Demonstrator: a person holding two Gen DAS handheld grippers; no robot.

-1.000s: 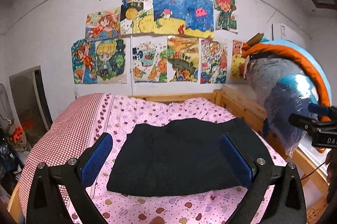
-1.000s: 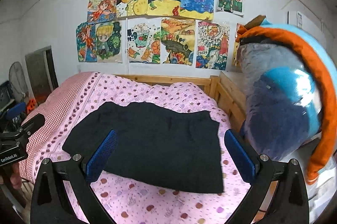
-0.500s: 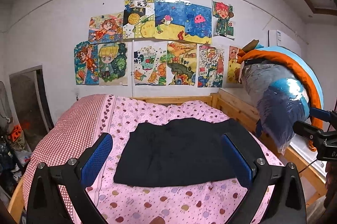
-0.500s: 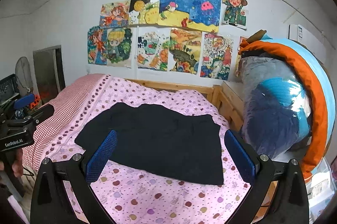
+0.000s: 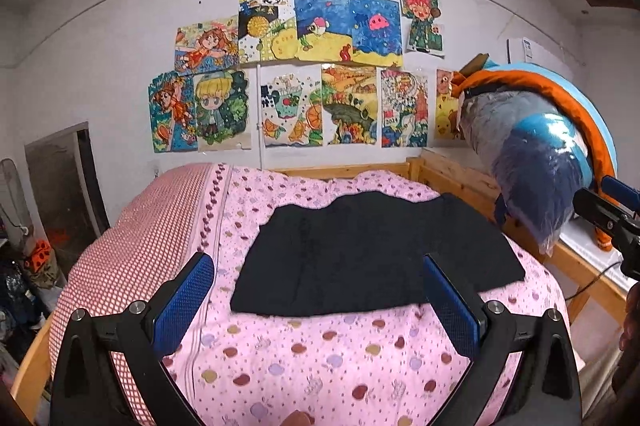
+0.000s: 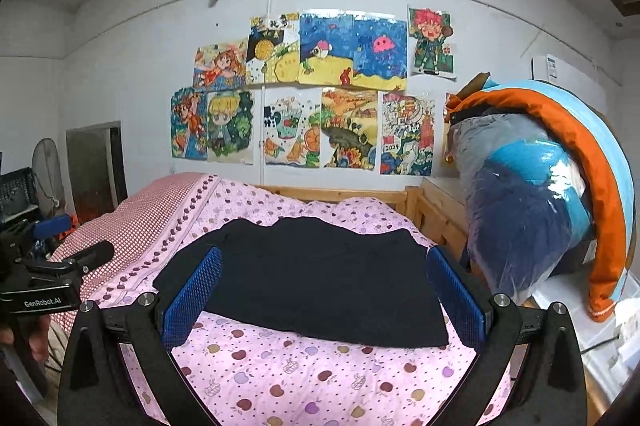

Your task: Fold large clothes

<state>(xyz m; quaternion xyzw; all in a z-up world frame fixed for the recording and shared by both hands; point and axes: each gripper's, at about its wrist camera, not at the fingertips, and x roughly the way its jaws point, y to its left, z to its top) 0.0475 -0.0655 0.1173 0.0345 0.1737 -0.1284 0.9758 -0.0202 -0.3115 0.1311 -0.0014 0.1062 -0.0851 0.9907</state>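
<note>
A black garment [image 5: 368, 254] [image 6: 316, 278] lies folded into a flat rectangle on the pink patterned bedspread [image 5: 320, 358] [image 6: 304, 386]. My left gripper [image 5: 320, 300] is open, held above the bed's near end, short of the garment, with nothing between its blue pads. My right gripper [image 6: 324, 300] is open too and empty, also back from the cloth. The right gripper's body shows at the right edge of the left wrist view [image 5: 608, 222]. The left one shows at the left edge of the right wrist view [image 6: 44, 290].
A wooden bed frame [image 5: 452, 174] [image 6: 424, 210] borders the bed at the back and right. A bulky bundle of bedding in plastic with an orange and blue cover [image 5: 536, 162] [image 6: 544, 194] stands to the right. Drawings [image 5: 304, 78] cover the wall. A fan [image 6: 48, 170] stands at the left.
Both grippers have pulled back and up from the bed; the garment looks smaller and farther, and more bedspread shows in front. The cloth itself has not moved.
</note>
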